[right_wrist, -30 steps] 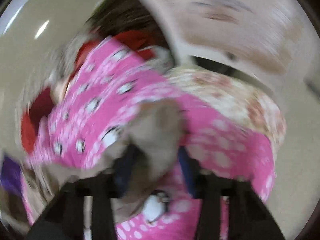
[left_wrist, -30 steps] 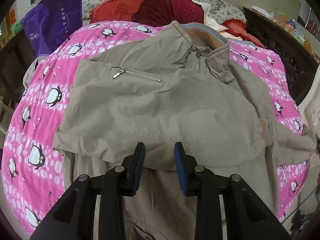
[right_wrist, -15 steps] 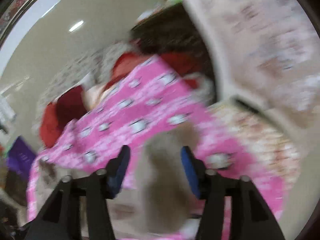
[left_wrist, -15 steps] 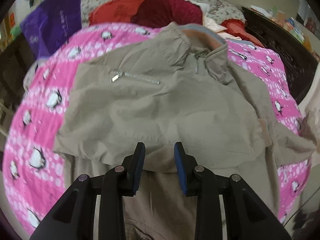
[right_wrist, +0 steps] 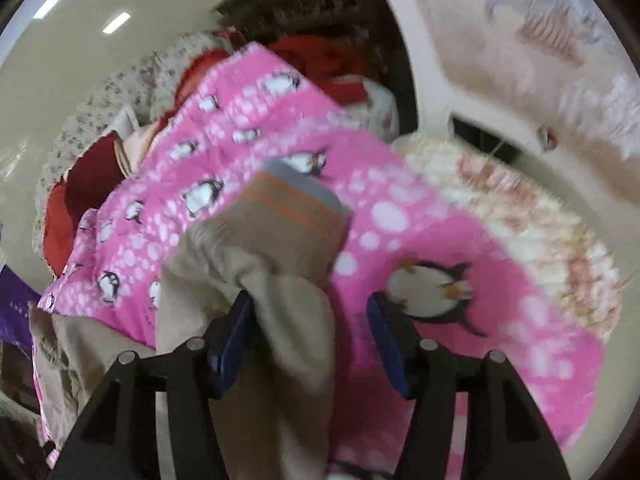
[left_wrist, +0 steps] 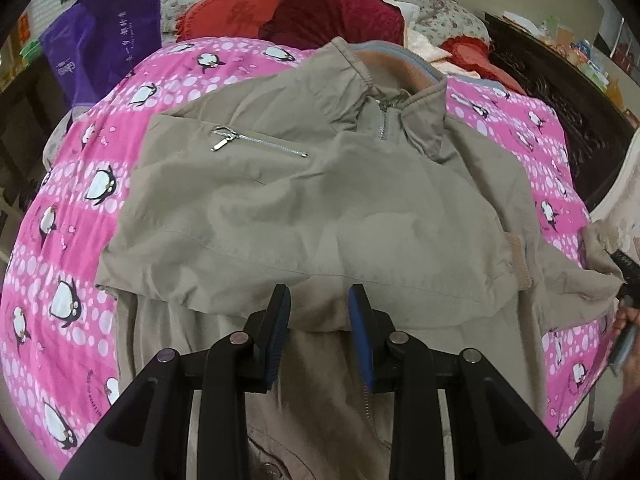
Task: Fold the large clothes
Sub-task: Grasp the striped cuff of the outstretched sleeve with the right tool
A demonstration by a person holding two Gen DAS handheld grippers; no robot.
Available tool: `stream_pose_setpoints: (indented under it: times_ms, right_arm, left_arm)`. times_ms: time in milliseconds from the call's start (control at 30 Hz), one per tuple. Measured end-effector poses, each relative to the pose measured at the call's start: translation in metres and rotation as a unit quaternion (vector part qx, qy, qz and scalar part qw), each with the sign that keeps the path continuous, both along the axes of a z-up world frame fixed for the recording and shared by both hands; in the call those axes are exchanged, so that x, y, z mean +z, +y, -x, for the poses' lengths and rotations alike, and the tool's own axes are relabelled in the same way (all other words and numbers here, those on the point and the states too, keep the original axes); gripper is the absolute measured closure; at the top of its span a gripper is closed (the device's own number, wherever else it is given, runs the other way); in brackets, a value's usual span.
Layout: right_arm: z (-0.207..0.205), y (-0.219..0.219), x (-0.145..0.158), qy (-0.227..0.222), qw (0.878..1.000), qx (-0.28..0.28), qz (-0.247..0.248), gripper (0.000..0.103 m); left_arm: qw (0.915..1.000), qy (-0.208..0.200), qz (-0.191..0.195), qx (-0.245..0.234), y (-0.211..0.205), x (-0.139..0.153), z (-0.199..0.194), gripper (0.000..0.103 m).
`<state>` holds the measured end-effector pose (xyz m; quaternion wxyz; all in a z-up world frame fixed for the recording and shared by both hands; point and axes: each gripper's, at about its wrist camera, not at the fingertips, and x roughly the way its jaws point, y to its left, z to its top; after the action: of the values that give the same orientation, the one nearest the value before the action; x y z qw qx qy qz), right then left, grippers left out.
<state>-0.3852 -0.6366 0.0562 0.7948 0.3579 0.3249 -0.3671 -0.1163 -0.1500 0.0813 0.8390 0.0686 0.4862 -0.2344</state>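
khaki jacket [left_wrist: 304, 208] lies spread on a pink penguin blanket [left_wrist: 80, 200] covering the bed, collar toward the red cushions [left_wrist: 288, 12], one sleeve folded across the front. left gripper [left_wrist: 319, 312] hovers above the lower front, its blue pads apart with a narrow gap, pressing nothing. right gripper [right_wrist: 310, 316] straddles the other sleeve [right_wrist: 272, 280] near its striped cuff [right_wrist: 292, 208]; its jaws are closing, cloth lying between them against the left pad [right_wrist: 236, 328], clear of the right one.
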Motion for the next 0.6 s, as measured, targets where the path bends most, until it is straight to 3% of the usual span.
stream_pose_setpoints:
  times_ms: [100, 200, 433, 600]
  right_arm:
    - [-0.01, 0.007, 0.002, -0.011, 1.0, 0.011, 0.022, 0.085]
    - [0.0, 0.02, 0.02, -0.018, 0.999, 0.008, 0.046, 0.089]
    - [0.072, 0.054, 0.121, -0.049, 0.986, -0.07, 0.143, 0.089]
    - [0.058, 0.096, 0.175, -0.057, 0.986, -0.013, 0.153, 0.089]
  left_arm:
    - [1.0, -0.005, -0.002, 0.002, 0.004, 0.003, 0.0, 0.085]
    - [0.9999, -0.006, 0.003, 0.008, 0.011, 0.005, -0.003, 0.085]
    - [0.9995, -0.003, 0.027, 0.019, 0.022, 0.007, -0.01, 0.085]
    - [0.9988, -0.01, 0.042, 0.023, 0.032, 0.015, -0.015, 0.085]
